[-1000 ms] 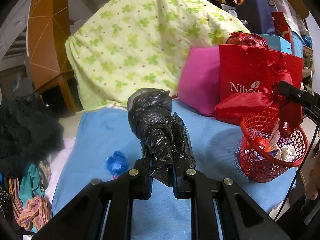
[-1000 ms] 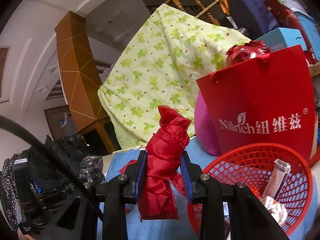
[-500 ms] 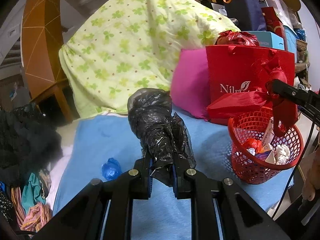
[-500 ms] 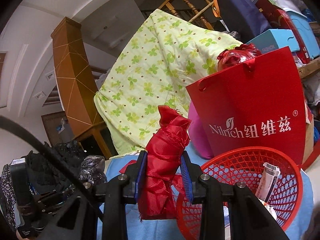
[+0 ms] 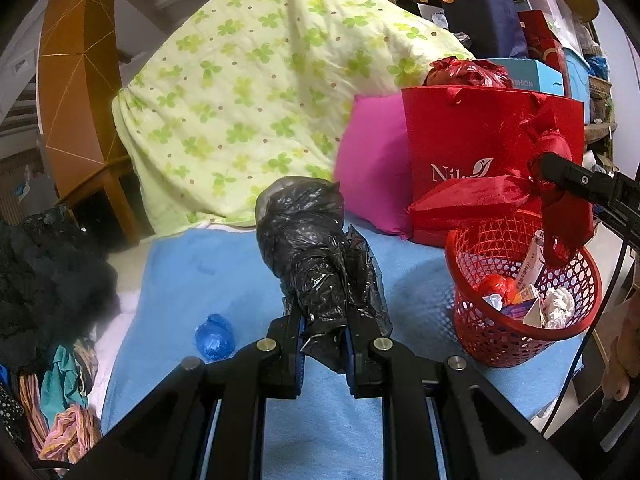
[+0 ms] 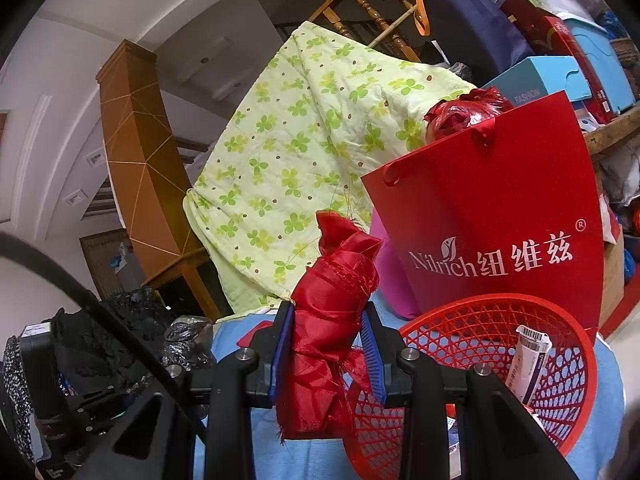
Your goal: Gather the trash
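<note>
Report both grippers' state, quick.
Left gripper: closed on the crumpled black plastic bag.
Right gripper: closed on the bunched red cloth, by the red basket.

Basket (image 5: 500, 336) on bedsheet (image 5: 192, 280), before paper bag (image 5: 480, 136).

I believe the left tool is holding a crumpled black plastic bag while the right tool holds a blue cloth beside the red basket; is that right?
Not quite: the cloth is red, not blue. The right wrist view shows the right tool shut on a bunched red cloth beside the red basket. The rest holds: the left wrist view shows the left tool shut on the crumpled black plastic bag.
</note>
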Demonstrator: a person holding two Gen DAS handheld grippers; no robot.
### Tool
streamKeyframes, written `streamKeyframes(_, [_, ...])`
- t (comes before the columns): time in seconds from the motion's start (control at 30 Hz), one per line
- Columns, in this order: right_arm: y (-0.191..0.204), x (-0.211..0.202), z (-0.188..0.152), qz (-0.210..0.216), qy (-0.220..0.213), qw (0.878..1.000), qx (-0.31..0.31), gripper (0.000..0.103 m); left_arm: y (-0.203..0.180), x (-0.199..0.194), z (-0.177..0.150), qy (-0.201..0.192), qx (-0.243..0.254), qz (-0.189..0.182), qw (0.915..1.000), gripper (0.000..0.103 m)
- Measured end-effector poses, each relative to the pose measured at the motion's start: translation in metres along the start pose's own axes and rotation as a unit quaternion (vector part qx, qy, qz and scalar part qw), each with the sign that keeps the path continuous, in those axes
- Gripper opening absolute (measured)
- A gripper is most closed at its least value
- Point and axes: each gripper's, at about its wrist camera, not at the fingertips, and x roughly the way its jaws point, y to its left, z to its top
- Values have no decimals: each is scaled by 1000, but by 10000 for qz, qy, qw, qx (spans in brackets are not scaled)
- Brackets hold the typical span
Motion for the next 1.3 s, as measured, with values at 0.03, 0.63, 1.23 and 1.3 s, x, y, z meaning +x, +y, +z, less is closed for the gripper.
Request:
streamKeyframes(0.03, [0, 0, 0, 0, 5, 10000, 11, 35, -1, 1, 0, 5, -5, -2, 10000, 17])
streamKeyframes(0.63, [-5, -5, 0, -90, -47, 9999, 106, 35, -10, 7, -2, 83, 18, -77, 9999, 17])
streamKeyframes(1.23, [-9, -15, 2, -224, -44, 9995, 216, 35, -14, 10, -3, 143, 33, -135, 9998, 17])
streamKeyframes(1.3, [-8, -15, 2, -242, -44, 9995, 207, 35, -14, 10, -3, 133, 53, -132, 9998, 17])
